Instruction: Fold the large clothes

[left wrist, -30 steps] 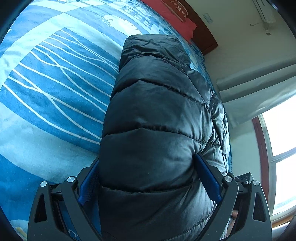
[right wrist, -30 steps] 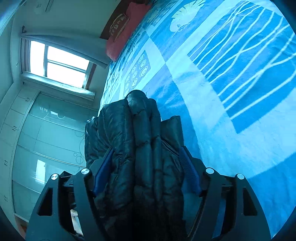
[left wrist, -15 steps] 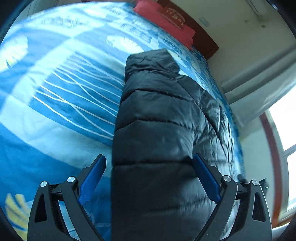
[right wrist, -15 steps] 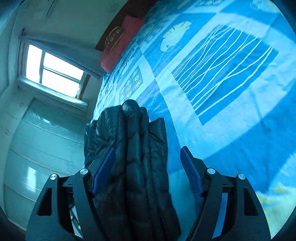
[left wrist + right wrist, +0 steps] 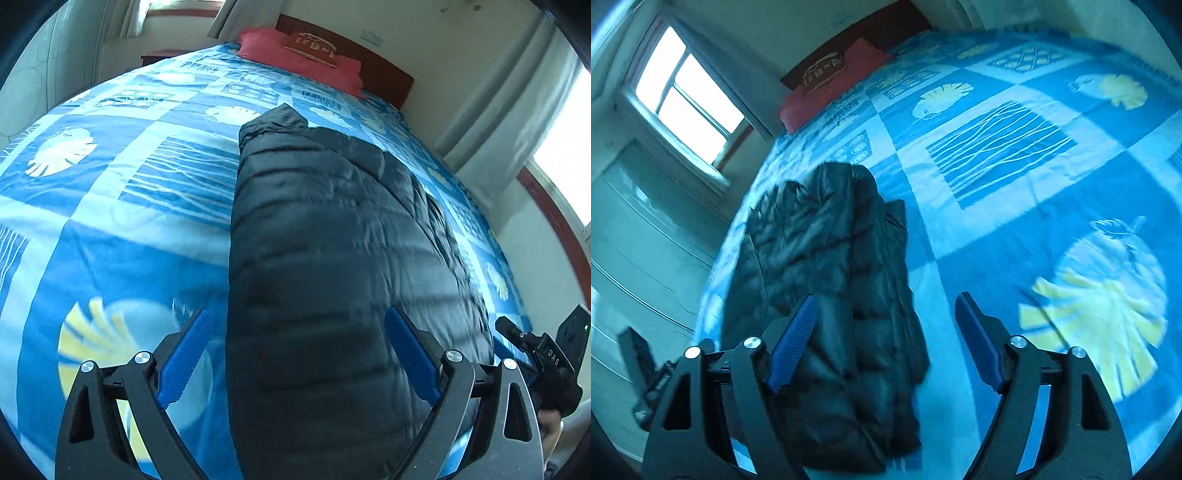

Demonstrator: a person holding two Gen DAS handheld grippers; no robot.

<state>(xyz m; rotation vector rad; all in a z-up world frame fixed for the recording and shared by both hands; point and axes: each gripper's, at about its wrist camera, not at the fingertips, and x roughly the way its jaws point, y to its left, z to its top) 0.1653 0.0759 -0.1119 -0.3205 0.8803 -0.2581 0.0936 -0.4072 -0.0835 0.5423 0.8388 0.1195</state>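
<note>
Here the left gripper (image 5: 295, 354) hangs with its blue pads spread wide on either side of the black puffer jacket (image 5: 332, 258), neither pad pressing the fabric, so it has let go; the right gripper (image 5: 886, 339) is likewise released, its jaws apart above the jacket's near end and the bare bedspread (image 5: 1034, 240). The main risk, as I judge it, is that the padded fill springs the fold back open once nothing holds it: the bulky layers look lofty and slippery, and the top layer could slide off toward the edge of the bed. A wide-open finger dragged low across the nylon shell might also catch a ridge and pull the stack askew. The jacket lies lengthwise on the blue patterned bedspread, near the side of the bed by the window (image 5: 687, 96), folded into a long narrow bundle with quilted horizontal channels. In the right wrist view its layers are rumpled and uneven, one flap showing beside the main mass on the bedspread side. A red pillow (image 5: 303, 51) sits well apart at the headboard.
</note>
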